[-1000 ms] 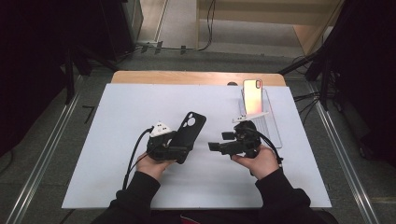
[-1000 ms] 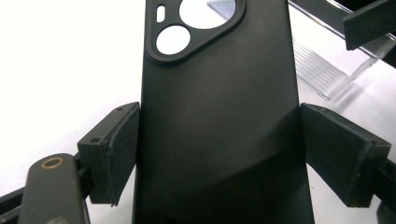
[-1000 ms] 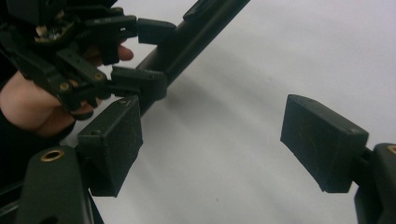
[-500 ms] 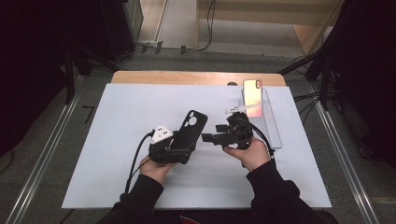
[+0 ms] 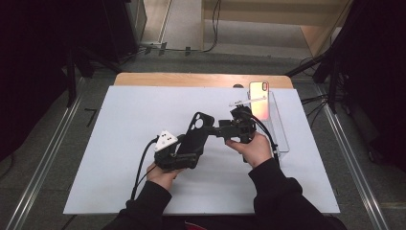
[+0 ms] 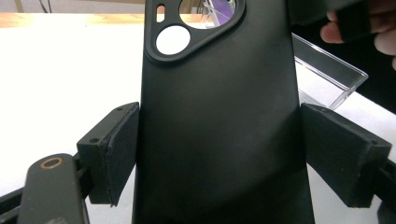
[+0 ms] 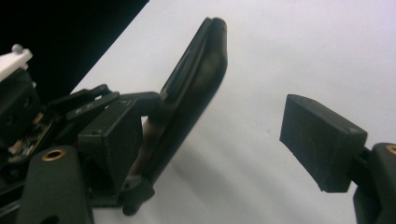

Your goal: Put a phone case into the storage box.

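Clamping black phone case [image 6: 219, 130], left gripper [image 5: 184, 155]; right gripper [image 5: 216, 130] jaws apart.

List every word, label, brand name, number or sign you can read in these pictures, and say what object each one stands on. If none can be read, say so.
None can be read.
Matte black phone case, held in the left tool: plain, no brand or lettering visible.
Phone with a reflective pinkish face standing in the clear plastic holder: no text legible.
Small white triangular plate on the left tool: dark dots, no letters.
Right tool: no markings visible.
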`<action>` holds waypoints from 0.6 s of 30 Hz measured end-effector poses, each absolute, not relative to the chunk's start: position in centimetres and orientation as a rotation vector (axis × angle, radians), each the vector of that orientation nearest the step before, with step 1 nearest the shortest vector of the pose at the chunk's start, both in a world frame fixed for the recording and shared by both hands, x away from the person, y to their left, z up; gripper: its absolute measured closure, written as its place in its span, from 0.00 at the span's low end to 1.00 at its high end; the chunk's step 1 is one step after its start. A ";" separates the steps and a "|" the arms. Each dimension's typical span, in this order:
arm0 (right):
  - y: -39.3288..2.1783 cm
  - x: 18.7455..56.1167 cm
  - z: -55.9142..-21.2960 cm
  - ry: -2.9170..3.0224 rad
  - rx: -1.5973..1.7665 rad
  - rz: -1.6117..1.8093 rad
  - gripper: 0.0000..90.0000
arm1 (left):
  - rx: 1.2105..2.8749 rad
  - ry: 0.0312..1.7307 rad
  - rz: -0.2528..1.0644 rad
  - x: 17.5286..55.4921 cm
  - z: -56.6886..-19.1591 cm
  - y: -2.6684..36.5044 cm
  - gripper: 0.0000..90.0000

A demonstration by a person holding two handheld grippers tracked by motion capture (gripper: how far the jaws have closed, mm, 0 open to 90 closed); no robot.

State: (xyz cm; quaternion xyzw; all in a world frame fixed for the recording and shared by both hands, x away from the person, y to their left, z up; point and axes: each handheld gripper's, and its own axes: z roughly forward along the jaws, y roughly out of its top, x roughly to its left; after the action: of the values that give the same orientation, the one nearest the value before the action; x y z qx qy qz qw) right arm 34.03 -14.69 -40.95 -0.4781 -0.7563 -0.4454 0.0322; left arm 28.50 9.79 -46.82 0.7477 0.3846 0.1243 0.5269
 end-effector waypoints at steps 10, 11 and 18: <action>-14.0 35.5 -41.4 -2.270 -1.481 -1.341 0.33 | 1.798 0.924 0.303 28.5 -46.8 9.6 0.17; -14.0 35.6 -41.5 -2.260 -1.483 -1.335 0.34 | 1.802 0.927 0.304 28.5 -46.8 9.5 0.17; -14.4 36.2 -41.4 -2.108 -1.540 -1.315 0.60 | 1.810 0.919 0.302 28.3 -46.8 9.3 0.17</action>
State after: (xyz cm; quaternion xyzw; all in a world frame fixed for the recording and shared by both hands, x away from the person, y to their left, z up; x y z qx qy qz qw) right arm 36.18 -14.44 -41.43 -0.5236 -0.7169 -0.4472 0.1092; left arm 28.31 9.25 -46.84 0.7543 0.3830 0.1257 0.5181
